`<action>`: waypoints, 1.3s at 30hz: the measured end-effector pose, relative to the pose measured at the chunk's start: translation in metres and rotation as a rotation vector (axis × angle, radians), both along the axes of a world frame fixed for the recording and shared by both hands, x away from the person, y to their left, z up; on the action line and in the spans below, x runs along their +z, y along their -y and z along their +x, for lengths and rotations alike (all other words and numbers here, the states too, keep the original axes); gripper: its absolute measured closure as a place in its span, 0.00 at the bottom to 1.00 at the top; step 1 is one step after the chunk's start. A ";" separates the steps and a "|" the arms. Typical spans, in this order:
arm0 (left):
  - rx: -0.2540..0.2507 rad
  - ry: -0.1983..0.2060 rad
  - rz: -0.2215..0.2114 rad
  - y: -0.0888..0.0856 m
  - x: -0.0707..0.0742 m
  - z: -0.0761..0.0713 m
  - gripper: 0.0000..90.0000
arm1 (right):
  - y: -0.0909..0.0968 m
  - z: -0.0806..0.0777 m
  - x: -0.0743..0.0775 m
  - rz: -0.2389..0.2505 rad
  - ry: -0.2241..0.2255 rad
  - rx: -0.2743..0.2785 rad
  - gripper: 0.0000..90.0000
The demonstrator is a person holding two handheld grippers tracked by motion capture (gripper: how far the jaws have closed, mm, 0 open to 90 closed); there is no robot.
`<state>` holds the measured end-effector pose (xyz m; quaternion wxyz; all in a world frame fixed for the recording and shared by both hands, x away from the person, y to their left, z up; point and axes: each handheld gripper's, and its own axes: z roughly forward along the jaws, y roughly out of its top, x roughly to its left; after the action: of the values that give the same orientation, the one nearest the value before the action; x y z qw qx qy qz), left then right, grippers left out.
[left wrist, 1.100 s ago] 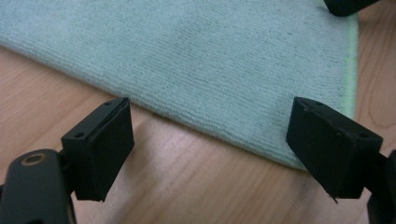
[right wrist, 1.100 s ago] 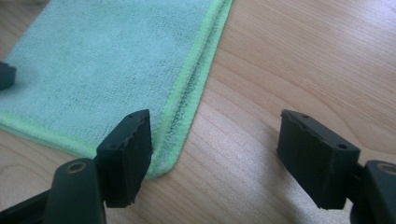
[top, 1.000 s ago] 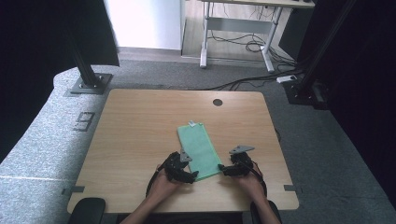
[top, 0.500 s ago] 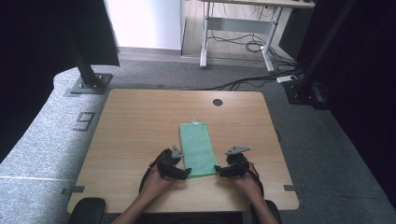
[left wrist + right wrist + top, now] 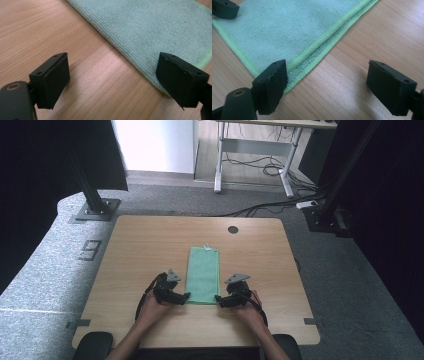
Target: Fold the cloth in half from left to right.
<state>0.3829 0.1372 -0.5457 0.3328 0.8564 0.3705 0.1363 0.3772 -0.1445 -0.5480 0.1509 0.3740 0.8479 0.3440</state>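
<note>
A green cloth (image 5: 203, 275), folded into a narrow strip, lies flat mid-surface (image 5: 150, 245). The left gripper (image 5: 183, 296) and right gripper (image 5: 220, 299) flank its near corners, jaws just opening wide, holding nothing. This fold looks finished; any further fold remains.

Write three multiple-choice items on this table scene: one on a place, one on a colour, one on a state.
1. Where does the cloth lie on the table?
A. between the two grippers
B. over the far right corner
C. off the left edge

2. What colour is the cloth?
A. red
B. green
C. black

3. How do the left gripper and right gripper stand?
A. both open, holding nothing
B. both shut on the cloth
C. one shut on a cup

Answers: 1 A, a gripper sits at each near corner; 2 B, pale green pile; 3 A, bare wood shows between the jaws.
</note>
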 end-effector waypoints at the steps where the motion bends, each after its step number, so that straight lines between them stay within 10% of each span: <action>1: 0.000 0.000 0.000 0.000 0.000 0.000 0.13 | 0.000 0.000 0.000 0.000 0.000 0.000 0.18; 22: -0.021 0.031 0.006 -0.010 0.019 -0.015 0.13 | 0.020 -0.010 0.014 0.015 0.032 0.003 0.15; 39: 0.053 -0.019 0.022 -0.045 0.000 -0.007 0.07 | 0.058 -0.007 -0.002 0.004 -0.026 -0.048 0.00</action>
<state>0.3760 0.1825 -0.5453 0.3160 0.8513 0.3944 0.1410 0.3704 -0.2025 -0.5504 0.1471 0.3988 0.8401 0.3371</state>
